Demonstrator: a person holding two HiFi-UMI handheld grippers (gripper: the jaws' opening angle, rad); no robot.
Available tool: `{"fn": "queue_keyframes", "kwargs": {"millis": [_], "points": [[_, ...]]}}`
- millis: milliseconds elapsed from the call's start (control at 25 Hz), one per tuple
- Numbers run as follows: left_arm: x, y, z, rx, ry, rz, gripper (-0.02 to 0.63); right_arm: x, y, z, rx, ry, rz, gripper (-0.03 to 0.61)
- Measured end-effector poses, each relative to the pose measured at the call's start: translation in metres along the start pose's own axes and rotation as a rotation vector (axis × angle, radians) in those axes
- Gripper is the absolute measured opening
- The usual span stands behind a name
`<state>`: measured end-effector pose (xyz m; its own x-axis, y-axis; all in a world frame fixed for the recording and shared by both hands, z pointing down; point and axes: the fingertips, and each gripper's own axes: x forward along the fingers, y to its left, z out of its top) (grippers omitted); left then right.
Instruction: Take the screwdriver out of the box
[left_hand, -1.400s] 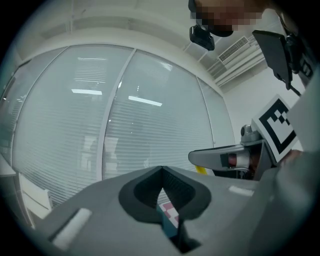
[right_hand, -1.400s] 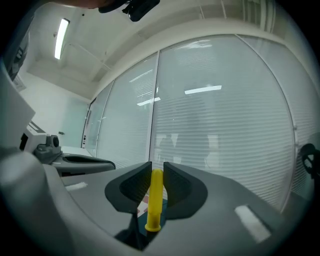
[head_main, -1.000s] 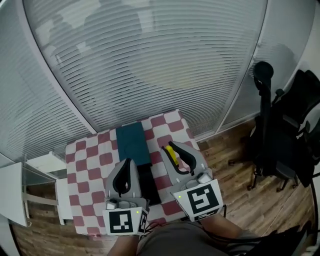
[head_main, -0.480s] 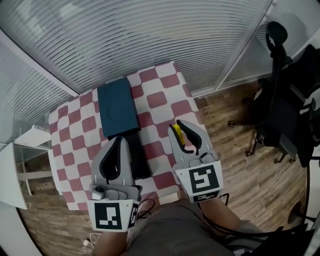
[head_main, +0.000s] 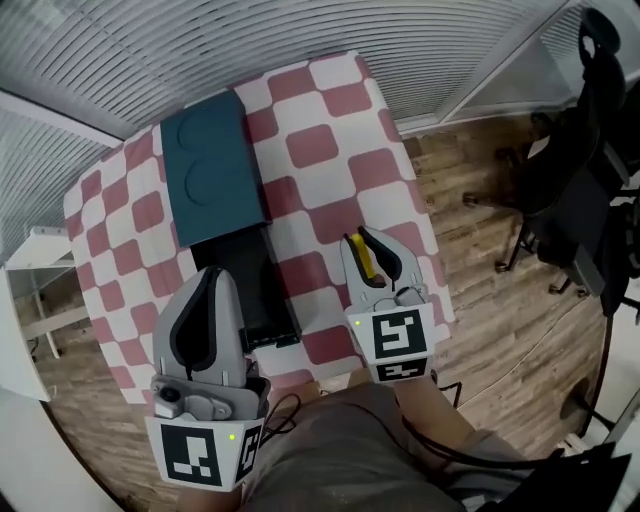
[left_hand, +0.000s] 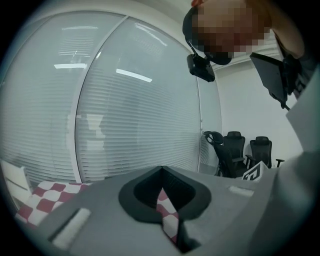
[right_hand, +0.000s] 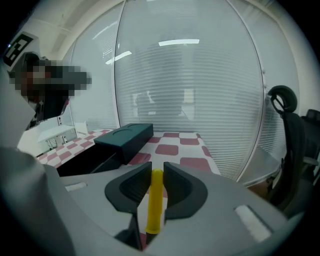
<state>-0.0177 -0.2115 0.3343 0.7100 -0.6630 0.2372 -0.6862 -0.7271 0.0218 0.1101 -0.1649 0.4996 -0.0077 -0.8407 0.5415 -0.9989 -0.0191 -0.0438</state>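
Clamping the right gripper on the yellow screwdriver, out of the black box and just beside it, toward 4 o'clock on the checkered table. Holding the left gripper closed on nothing, apparently above the box's near end, at 7 o'clock.

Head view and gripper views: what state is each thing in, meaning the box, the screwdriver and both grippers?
Box: open, black inside showing.
Lid: lying flat on the cloth beyond the box.
Screwdriver: out of the box, held by its yellow handle.
Right gripper: shut on the screwdriver.
Left gripper: shut, nothing between its jaws.
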Motion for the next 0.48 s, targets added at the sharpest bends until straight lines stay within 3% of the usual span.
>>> {"fn": "queue_keyframes", "kwargs": {"millis": [480], "points": [[0.004,0.031,-0.027,-0.041,0.059,0.066,0.000,0.035,-0.004,-0.026,0.008,0.060,0.010,0.114]]}}
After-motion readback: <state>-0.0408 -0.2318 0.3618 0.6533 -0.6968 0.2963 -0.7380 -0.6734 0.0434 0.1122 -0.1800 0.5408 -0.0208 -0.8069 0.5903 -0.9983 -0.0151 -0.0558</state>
